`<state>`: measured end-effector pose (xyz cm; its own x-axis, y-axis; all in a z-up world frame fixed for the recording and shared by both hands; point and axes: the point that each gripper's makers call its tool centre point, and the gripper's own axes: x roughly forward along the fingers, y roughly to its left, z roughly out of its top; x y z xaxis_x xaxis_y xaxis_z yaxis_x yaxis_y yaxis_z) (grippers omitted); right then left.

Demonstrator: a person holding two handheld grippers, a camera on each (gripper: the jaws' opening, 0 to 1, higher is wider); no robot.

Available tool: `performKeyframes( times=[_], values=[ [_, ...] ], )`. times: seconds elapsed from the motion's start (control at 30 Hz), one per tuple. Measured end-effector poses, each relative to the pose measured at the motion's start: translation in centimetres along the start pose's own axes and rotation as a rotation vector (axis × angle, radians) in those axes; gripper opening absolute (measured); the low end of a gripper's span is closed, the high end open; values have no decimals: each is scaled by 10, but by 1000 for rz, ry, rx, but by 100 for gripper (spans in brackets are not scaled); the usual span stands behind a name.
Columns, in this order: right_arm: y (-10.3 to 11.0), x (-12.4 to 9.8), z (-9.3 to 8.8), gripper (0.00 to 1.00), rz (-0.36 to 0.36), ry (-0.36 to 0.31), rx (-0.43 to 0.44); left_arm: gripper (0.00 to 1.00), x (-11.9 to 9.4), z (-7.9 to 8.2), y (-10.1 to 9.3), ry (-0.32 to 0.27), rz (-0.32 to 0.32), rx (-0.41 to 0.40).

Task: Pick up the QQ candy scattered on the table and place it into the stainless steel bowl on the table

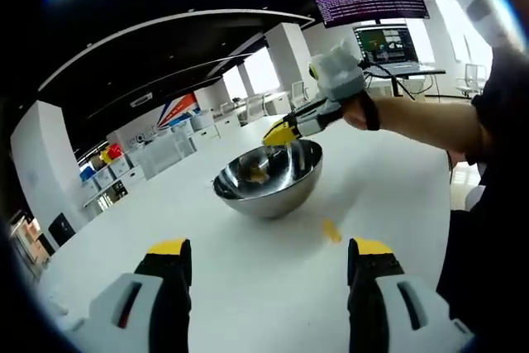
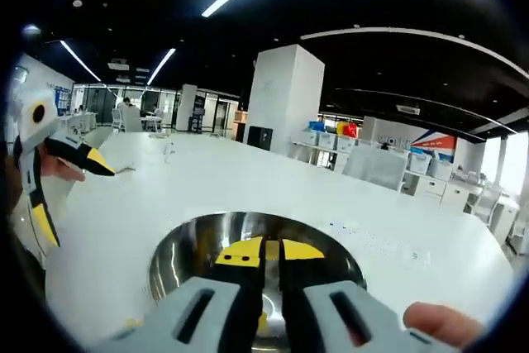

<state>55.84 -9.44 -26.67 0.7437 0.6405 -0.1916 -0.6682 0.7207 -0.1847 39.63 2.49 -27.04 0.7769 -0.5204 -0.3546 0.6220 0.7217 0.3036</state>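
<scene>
The right gripper hangs over the steel bowl on the white counter, its yellow-tipped jaws pressed together with only a thin slit between them; whether they pinch anything I cannot tell. The left gripper hovers back from the bowl, jaws spread wide. One yellow candy lies on the counter just beside the bowl, and another candy sits inside it.

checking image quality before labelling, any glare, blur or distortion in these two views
Left gripper view: fisheye bends the ceiling lines; the stainless steel bowl mirrors its surroundings, with a soft shadow beneath it on the table; the windows are blown out. Right gripper view: the ceiling strips glare, and the right gripper is soft up close.
</scene>
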Motion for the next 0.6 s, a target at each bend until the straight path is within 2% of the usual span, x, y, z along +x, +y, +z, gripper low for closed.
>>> performKeyframes(
  times=[0.1,0.2,0.27,0.3,0.33,0.43,0.6],
  values=[
    [4,2,-4,6,2,6,-14,77,0,-1,1,2,1,0],
    [-1,2,-3,8,-26,3,-48,77,1,-2,0,2,-1,-2],
    [-2,1,-3,16,-25,-2,-49,77,2,-2,0,3,-3,-3],
    [1,1,-1,24,-4,-15,-26,77,2,-3,0,3,-4,-4],
    [3,1,1,28,14,-34,2,77,3,-4,0,6,-5,-7],
    [-5,-3,4,19,-26,-58,2,77,3,-4,0,7,-5,-5],
    [-14,-7,6,21,-29,-74,50,77,1,-2,0,-1,-5,-6]
  ],
)
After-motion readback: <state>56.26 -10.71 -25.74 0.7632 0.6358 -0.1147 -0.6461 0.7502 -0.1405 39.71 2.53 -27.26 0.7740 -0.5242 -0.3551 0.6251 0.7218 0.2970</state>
